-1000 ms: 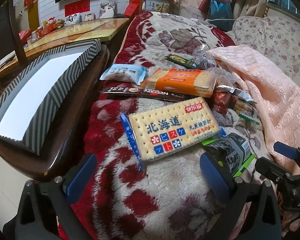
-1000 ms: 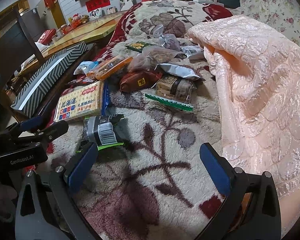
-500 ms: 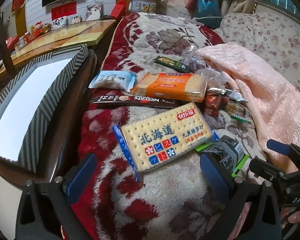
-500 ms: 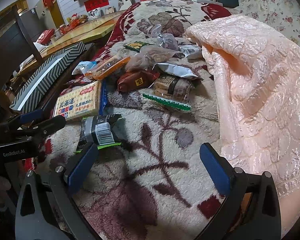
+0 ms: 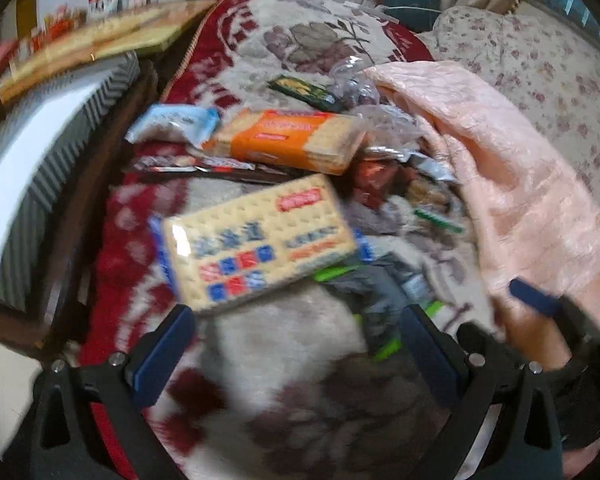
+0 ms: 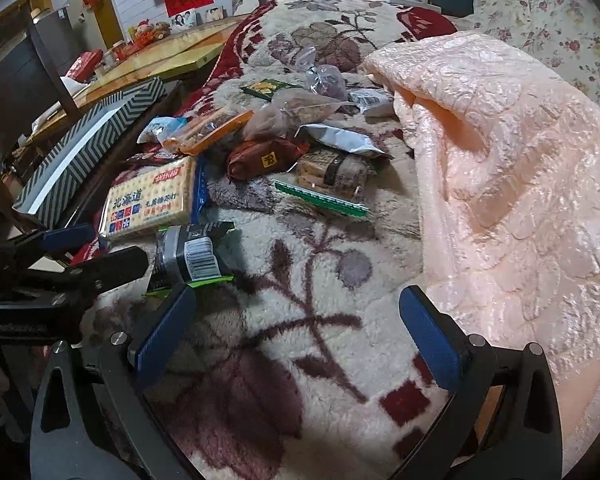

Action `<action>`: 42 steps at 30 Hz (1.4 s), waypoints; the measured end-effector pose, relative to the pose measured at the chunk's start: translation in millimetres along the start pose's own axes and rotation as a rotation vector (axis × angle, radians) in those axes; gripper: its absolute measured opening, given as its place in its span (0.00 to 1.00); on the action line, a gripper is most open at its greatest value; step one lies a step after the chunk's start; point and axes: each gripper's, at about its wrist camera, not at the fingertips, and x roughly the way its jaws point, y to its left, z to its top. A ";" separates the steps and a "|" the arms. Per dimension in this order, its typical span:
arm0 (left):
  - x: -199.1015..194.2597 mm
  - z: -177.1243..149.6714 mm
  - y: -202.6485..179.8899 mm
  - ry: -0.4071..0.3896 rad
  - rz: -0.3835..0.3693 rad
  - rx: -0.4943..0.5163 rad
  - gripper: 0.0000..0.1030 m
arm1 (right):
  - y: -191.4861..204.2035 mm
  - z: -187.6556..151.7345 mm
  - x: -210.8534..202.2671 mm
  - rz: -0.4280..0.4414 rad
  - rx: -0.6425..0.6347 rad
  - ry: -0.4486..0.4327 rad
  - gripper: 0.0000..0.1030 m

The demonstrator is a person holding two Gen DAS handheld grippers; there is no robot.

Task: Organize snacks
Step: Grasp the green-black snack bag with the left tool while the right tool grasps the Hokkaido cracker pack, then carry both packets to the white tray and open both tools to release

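Observation:
Several snack packs lie on a red and cream blanket. A yellow cracker pack lies just ahead of my open left gripper; it also shows in the right wrist view. Behind it are an orange cracker pack and a light blue pack. A dark grey pack with green edges lies by the left fingertip of my open, empty right gripper. A brown pack, a silver pack and a cookie pack lie farther back.
A striped box with a white inside sits on a dark wooden stand at the left; it also shows in the right wrist view. A pink quilt is bunched along the right. A wooden table stands behind the box.
My left gripper has moved forward and right toward the yellow cracker pack, and its view is now blurred. The right gripper has barely moved. Both stay open.

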 end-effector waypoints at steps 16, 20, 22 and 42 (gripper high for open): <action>27.9 16.9 -49.1 0.071 0.064 -0.001 0.98 | -23.7 -13.9 -14.2 0.033 0.096 0.042 0.99; 35.8 15.4 -46.4 0.106 0.060 -0.004 0.75 | -26.6 -14.9 -12.5 0.047 0.113 0.050 0.99; 34.5 13.6 -41.5 0.099 0.059 -0.006 0.67 | -25.1 -15.1 -12.9 0.049 0.105 0.049 0.99; -48.2 -31.6 51.4 -0.009 0.138 -0.136 0.46 | 70.0 22.8 10.0 0.274 -0.434 0.101 0.91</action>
